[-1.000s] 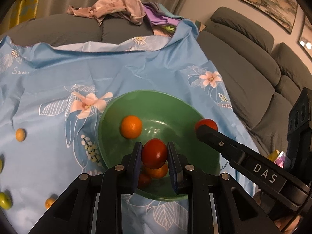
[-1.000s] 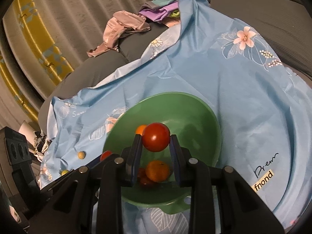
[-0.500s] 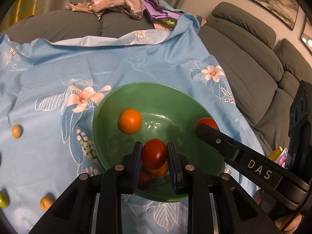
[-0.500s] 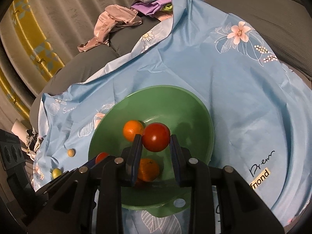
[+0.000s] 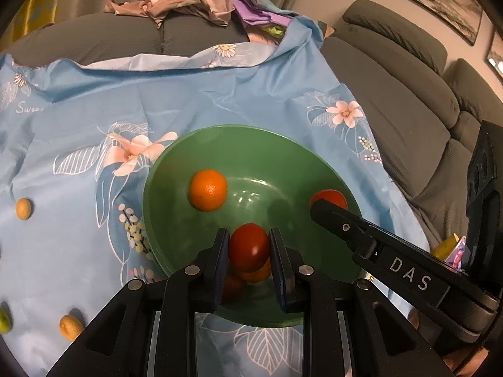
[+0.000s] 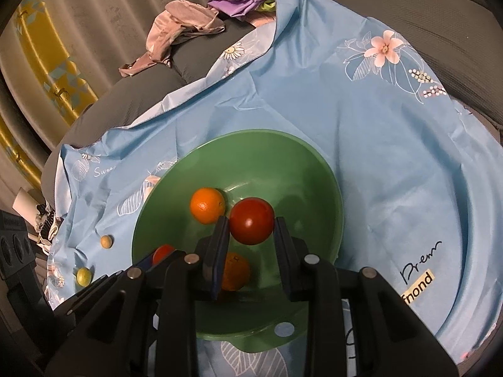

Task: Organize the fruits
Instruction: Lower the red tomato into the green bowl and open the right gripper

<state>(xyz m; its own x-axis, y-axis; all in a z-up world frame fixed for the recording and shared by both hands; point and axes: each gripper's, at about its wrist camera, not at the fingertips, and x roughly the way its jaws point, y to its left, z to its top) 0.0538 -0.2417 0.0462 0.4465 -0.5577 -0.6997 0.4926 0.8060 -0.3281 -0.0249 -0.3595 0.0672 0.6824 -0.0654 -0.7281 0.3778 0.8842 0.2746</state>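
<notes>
Left wrist view: the left gripper [image 5: 248, 246] was clamped on a red tomato [image 5: 249, 248] over the green bowl [image 5: 201, 144]. The right gripper [image 6: 250, 227] pinched a second tomato [image 6: 251, 224] above the same bowl. Step in hand, seemingly: deposit. The next move called for lowering, then parting the jaws clear of the oranges [image 5: 208, 190].
</notes>
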